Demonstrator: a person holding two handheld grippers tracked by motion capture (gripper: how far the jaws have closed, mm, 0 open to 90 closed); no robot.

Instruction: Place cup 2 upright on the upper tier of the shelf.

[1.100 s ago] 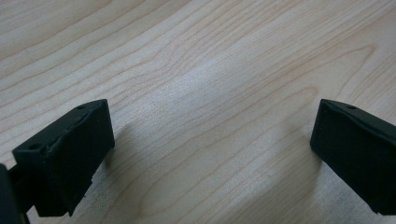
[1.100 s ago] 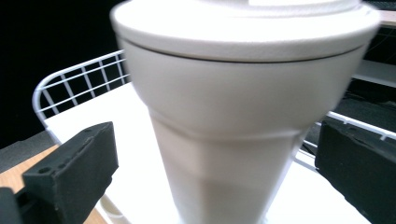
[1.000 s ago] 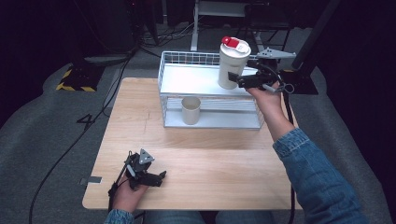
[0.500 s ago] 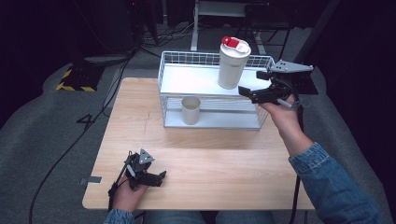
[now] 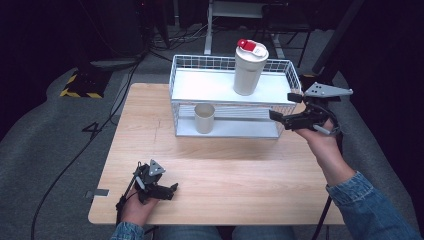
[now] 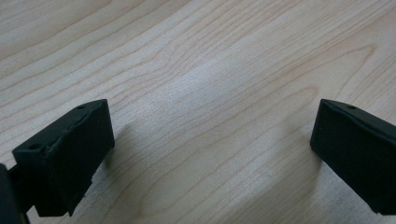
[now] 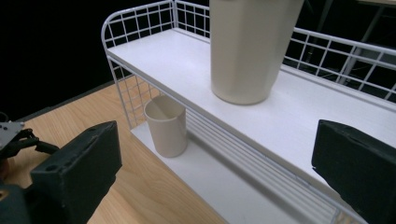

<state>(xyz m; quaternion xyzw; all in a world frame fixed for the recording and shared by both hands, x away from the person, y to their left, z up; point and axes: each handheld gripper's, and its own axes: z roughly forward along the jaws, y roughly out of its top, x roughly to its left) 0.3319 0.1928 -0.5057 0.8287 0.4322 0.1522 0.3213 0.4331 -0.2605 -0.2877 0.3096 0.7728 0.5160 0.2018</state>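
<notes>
A tall cream tumbler [image 5: 247,70] with a red lid stands upright on the top shelf of a white wire rack [image 5: 178,100]. A small beige cup [image 5: 204,118] stands on the rack's lower shelf. My right gripper [image 5: 282,106] hovers at the rack's right end, apart from the tumbler and pointing at it. It is open, its jaws have just been closing a little, and nothing is between them. In the right gripper view the tumbler [image 7: 247,51] and cup [image 7: 166,126] lie beyond the gripper [image 7: 215,172]. My left gripper [image 5: 171,192] rests open on the table's front left, over bare wood [image 6: 210,70].
The wooden table [image 5: 240,170] has free room between the rack and its front edge. Cables and a yellow-black striped block [image 5: 80,85] lie on the grey floor to the left. The left gripper [image 7: 14,137] appears far off in the right gripper view.
My right gripper has drawn back from the tumbler, moving right and toward the person, slightly lower. The tumbler stays on the top shelf. The left gripper has not moved.
</notes>
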